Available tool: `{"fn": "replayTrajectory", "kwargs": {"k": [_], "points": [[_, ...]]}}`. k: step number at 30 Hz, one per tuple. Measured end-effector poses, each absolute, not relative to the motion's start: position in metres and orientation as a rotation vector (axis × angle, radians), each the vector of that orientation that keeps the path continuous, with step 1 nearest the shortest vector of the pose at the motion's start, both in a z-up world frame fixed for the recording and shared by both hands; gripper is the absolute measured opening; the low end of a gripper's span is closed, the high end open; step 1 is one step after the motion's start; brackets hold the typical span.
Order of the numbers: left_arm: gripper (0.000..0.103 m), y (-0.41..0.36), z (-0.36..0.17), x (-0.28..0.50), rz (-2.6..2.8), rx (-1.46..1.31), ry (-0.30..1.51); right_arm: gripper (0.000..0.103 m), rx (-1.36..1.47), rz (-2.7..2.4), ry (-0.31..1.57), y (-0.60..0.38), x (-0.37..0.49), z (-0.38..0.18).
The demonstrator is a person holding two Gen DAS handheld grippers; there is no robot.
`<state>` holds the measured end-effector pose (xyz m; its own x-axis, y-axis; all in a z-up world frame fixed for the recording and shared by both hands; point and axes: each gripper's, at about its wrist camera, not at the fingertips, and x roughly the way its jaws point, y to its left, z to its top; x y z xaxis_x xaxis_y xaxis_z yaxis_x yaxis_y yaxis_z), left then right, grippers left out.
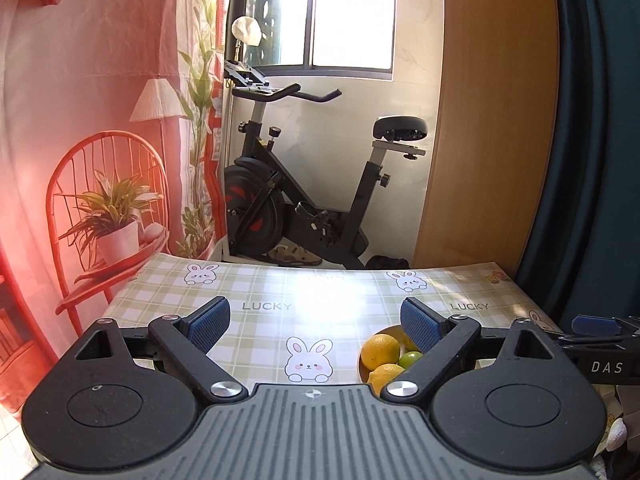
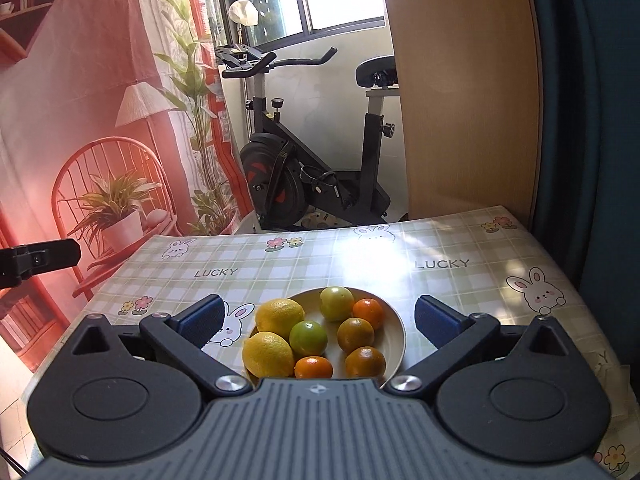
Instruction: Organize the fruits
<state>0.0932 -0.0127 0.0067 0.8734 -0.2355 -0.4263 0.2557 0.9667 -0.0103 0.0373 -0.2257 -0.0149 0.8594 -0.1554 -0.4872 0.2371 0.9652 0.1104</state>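
Window [image 1: 352, 12]: bright daylight.
Left wall: red printed backdrop [image 1: 100, 128].
Floor: black exercise bike [image 1: 296, 184].
Right: wooden panel [image 1: 492, 120].

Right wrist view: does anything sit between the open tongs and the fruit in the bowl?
Nothing visible does. The right tongs stand open and empty above the bowl, with the lemons, green fruit and oranges lying uncovered beneath.

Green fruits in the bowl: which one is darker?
The green fruit in the middle of the bowl, touching both lemons. The other one, at the far rim, is paler and yellowish.
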Motion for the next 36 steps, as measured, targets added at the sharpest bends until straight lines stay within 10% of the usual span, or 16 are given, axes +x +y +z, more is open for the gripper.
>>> {"fn": "replayTrajectory", "kwargs": {"k": [36], "points": [[0.096,0.014,0.031,0.027,-0.229,0.064,0.387,0.103,0.09,-0.19,0.485,-0.172,-0.024,0.023]]}}
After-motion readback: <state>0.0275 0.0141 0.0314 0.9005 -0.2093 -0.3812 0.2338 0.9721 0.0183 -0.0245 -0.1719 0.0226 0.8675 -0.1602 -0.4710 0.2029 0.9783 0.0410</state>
